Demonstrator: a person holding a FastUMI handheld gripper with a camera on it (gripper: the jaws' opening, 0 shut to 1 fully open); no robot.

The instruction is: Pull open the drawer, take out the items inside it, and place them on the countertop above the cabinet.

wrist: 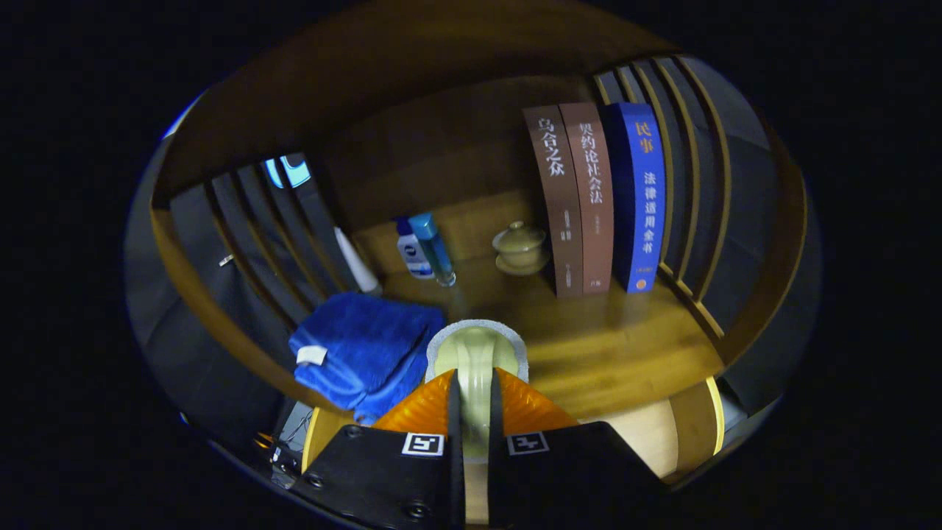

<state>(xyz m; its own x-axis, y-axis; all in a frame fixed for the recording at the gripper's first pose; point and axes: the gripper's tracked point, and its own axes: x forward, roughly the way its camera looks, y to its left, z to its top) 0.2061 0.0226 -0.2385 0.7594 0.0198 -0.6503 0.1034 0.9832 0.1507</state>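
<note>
Wooden surface (625,353): I see it spread ahead of my fingers, warm brown, with slatted sides to the left and right and a plank back.

Books (596,199): three stand upright, side by side, at the far right of the surface; two have brown spines, one has a blue spine. The blue one stands just beside the right-hand slats.

Blue towel (364,346): folded, with a small white tag; it lies on the surface to the left of my fingers and close beside them.

Hand-held gripper (475,412): I see both fingers closed onto a pale green cup-like item (475,361), pressing it from either side. A grey-white pad (515,340) shows as a rim around its far end. I cannot tell whether the item touches the surface.

Lidded cup (521,249): pale, set on a saucer, beyond my fingers and just left of the brown books.

Bottles (425,250): a blue tube-like one and a white one with a blue label stand together at the back, beyond the towel.
</note>
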